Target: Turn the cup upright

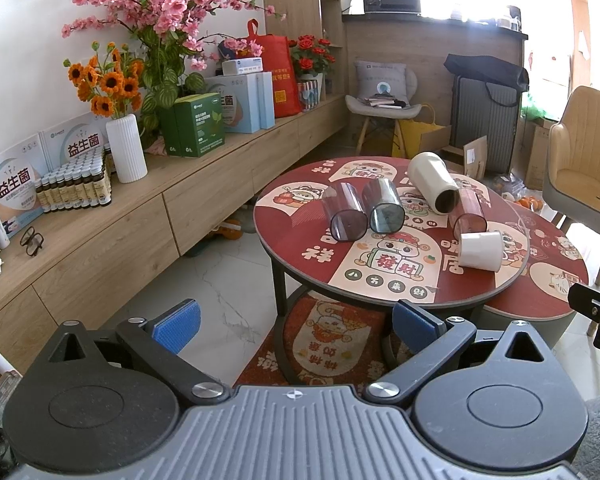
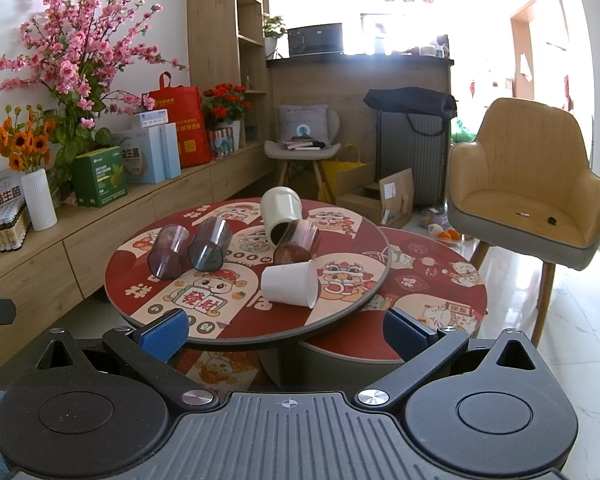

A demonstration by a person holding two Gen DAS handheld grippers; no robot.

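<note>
Right wrist view: the right gripper (image 2: pixel 286 330) hangs short of the round red cartoon-printed table (image 2: pixel 356 300), its blue-padded fingers (image 2: pixel 166 334) spread wide and holding nothing. At twelve o'clock from it, a small white paper cup (image 2: pixel 290 289) lies on its side near the table's front edge, mouth toward three o'clock. Left wrist view: the left gripper (image 1: pixel 296 322) is likewise spread wide and empty, the same cup (image 1: pixel 481 251) lying toward two o'clock.
</note>
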